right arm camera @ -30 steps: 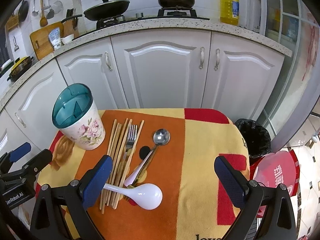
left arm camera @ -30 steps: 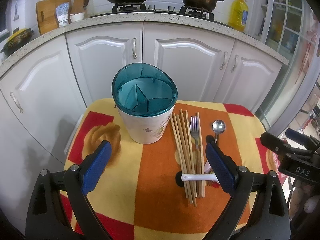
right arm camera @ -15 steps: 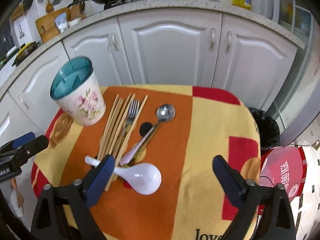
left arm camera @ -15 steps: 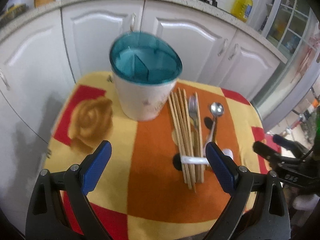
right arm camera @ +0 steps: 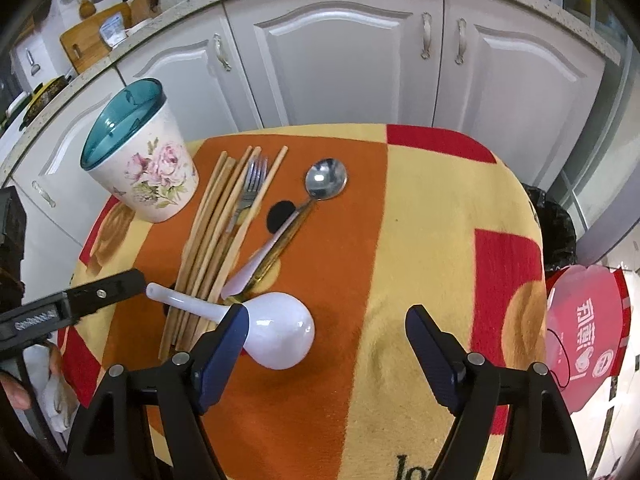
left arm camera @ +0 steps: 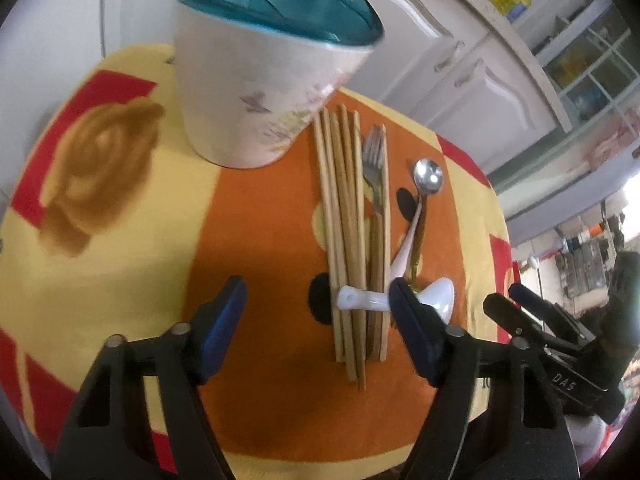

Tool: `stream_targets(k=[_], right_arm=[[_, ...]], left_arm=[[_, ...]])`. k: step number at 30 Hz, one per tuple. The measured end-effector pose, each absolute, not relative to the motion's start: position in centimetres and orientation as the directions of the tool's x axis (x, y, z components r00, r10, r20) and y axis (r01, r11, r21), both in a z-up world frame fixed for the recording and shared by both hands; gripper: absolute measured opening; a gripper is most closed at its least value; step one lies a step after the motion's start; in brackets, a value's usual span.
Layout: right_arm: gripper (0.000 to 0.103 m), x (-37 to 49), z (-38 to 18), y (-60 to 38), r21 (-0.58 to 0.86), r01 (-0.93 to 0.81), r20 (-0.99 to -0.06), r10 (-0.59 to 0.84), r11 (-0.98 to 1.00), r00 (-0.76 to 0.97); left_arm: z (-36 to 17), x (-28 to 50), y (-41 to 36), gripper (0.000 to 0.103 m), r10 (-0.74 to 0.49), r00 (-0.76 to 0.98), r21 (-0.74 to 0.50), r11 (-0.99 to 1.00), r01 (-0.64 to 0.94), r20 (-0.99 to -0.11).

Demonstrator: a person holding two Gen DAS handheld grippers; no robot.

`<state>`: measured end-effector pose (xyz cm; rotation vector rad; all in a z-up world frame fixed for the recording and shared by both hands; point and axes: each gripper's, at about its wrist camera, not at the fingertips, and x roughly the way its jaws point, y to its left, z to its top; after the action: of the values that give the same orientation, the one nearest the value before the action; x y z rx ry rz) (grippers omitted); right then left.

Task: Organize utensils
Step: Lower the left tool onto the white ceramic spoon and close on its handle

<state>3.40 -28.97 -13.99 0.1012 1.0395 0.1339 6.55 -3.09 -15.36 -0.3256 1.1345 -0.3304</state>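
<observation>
Lying crosswise over the near ends of the chopsticks (right arm camera: pixel 208 236), the white ceramic spoon (right arm camera: pixel 276 330) is the landmark I read everything from. Its long axis runs side to side across my view: handle tip pointing toward my left gripper (left arm camera: pixel 316 320), bowl swelling toward my right gripper (right arm camera: pixel 326 336). The bundle under it runs the other way, away from me, toward the flowered utensil holder (right arm camera: pixel 140 164) that stands just beyond and to the left of the far chopstick tips. The fork (right arm camera: pixel 248 188) rests among the sticks, and the metal spoon (right arm camera: pixel 320 184) with a pale slim utensil beside it lies slanted on the far side of the white spoon's bowl.

Both pairs of my fingers are spread wide and hold nothing. From the right wrist, my left-hand pad (right arm camera: pixel 224 340) sits right at the neck of the white spoon, with the bowl just inside the gap; whether the pad touches the ceramic I cannot tell from this angle. From the left wrist, the spoon's handle crosses the sticks inside my left gripper's gap, close against its right pad (left arm camera: pixel 412 336).

My right hand looks the nearer one to the bowl, my left to the handle. I judge that since the spoon pins the sticks, it wants lifting first, gripped across its narrow neck rather than along its length. Nothing stands in the holder yet as far as I can see.
</observation>
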Motion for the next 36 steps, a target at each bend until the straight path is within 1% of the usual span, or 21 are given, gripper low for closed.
stream_targets(k=[4,5,6,8,9,10,11,13,20,22,24,25,26,33,36], right_arm=[[0.08,3.8,-14.4,-29.2,0.153,-0.054,-0.858,0.16,0.987,0.488],[0.08,3.9,-14.6,-29.2,0.154,-0.053,-0.861,0.16,0.987,0.484],[0.08,4.0,-14.7,-29.2,0.154,-0.051,-0.863,0.16,0.987,0.48],[0.08,4.0,-14.9,-29.3,0.156,-0.048,-0.865,0.16,0.987,0.476],[0.08,4.2,-15.0,-29.4,0.158,-0.046,-0.866,0.161,0.986,0.473],[0.08,4.2,-15.0,-29.5,0.159,-0.045,-0.867,0.161,0.986,0.472],[0.08,4.3,-15.1,-29.5,0.16,-0.043,-0.867,0.161,0.986,0.472],[0.08,4.6,-15.0,-29.6,0.161,-0.042,-0.866,0.161,0.986,0.473],[0.08,5.3,-14.7,-29.8,0.172,-0.035,-0.86,0.167,0.984,0.482],[0.08,5.3,-14.6,-29.9,0.179,-0.037,-0.861,0.175,0.983,0.477],[0.08,5.0,-14.5,-29.8,0.181,-0.042,-0.861,0.179,0.983,0.475],[0.08,4.9,-14.5,-29.8,0.181,-0.045,-0.862,0.18,0.983,0.474],[0.08,4.8,-14.6,-29.8,0.178,-0.047,-0.864,0.179,0.983,0.471],[0.08,4.7,-15.2,-29.7,0.181,-0.039,-0.872,0.179,0.983,0.455],[0.08,4.5,-14.9,-29.6,0.178,-0.047,-0.871,0.18,0.983,0.458]], left_arm=[[-16.2,7.1,-4.3,0.058,-0.436,0.358,-0.425,0.898,0.113,-0.826],[-16.4,7.3,-4.6,0.05,-0.437,0.354,-0.425,0.898,0.116,-0.827],[-16.7,7.4,-4.9,0.045,-0.44,0.348,-0.426,0.897,0.12,-0.828],[-16.9,7.5,-5.3,0.028,-0.445,0.337,-0.427,0.895,0.132,-0.83],[-17.0,7.6,-5.4,0.025,-0.445,0.337,-0.424,0.895,0.137,-0.83],[-17.1,7.5,-5.6,0.016,-0.437,0.34,-0.415,0.899,0.141,-0.833],[-17.0,7.5,-5.6,0.011,-0.432,0.343,-0.407,0.902,0.145,-0.834],[-16.9,7.4,-5.4,0.007,-0.443,0.351,-0.414,0.897,0.158,-0.825],[-15.6,6.9,-3.8,0.006,-0.458,0.366,-0.43,0.889,0.16,-0.81],[-15.0,6.6,-3.1,0.008,-0.476,0.358,-0.45,0.879,0.16,-0.803],[-14.6,6.1,-2.5,0.015,-0.49,0.347,-0.46,0.871,0.17,-0.8],[-14.5,5.8,-2.3,0.026,-0.496,0.34,-0.462,0.868,0.179,-0.799],[-14.4,5.4,-2.2,0.034,-0.504,0.33,-0.467,0.864,0.189,-0.798],[-14.4,3.2,-2.9,0.036,-0.544,0.25,-0.491,0.836,0.243,-0.801],[-15.3,2.8,-3.8,0.036,-0.531,0.22,-0.479,0.842,0.25,-0.818]])
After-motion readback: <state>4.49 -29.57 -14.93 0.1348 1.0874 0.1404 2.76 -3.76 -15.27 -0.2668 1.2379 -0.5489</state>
